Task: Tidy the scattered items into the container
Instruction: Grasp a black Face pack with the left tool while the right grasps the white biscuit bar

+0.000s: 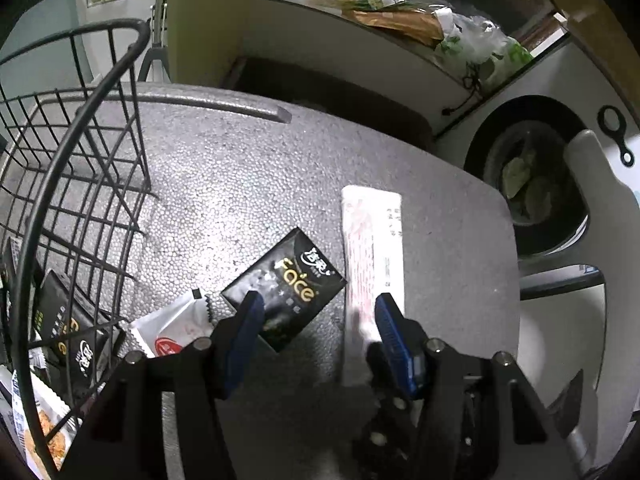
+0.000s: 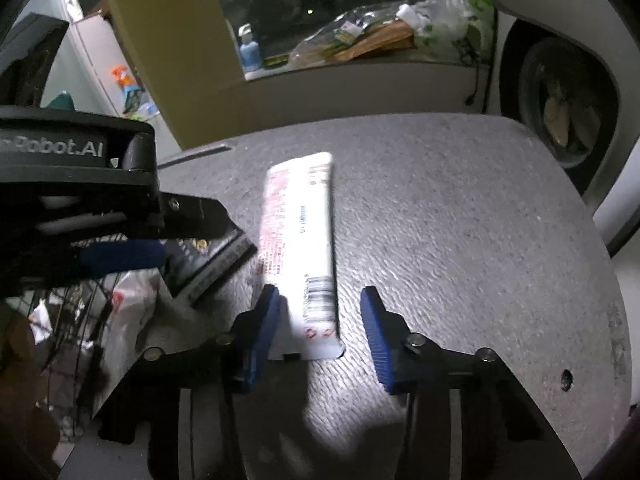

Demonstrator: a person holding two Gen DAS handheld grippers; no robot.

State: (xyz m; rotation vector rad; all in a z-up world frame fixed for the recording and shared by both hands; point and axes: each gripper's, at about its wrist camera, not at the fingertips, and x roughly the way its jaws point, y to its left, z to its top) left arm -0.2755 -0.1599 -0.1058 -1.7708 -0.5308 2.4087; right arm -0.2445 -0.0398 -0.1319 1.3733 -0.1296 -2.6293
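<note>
The wire basket (image 1: pixel 76 184) at left already contains several packets. On the grey foam surface (image 1: pixel 248 184), a white sachet (image 1: pixel 172 330), black "face" packet (image 1: pixel 284 288) and long white-and-pink pack (image 1: pixel 372 248) remain. The left gripper (image 1: pixel 316 312) and right gripper (image 2: pixel 316 312) are both wide open, holding nothing; the right straddles the long pack's near end.

Both tongs, left (image 1: pixel 316 312) and right (image 2: pixel 320 304), have ribbed blue pads, black frames and silver screws.

My left wrist camera looks down close over the foam tabletop (image 1: pixel 248 184) toward the wire basket (image 1: pixel 72 184), my right from just beside it, both sharing the long white packet (image 2: pixel 298 248).
</note>
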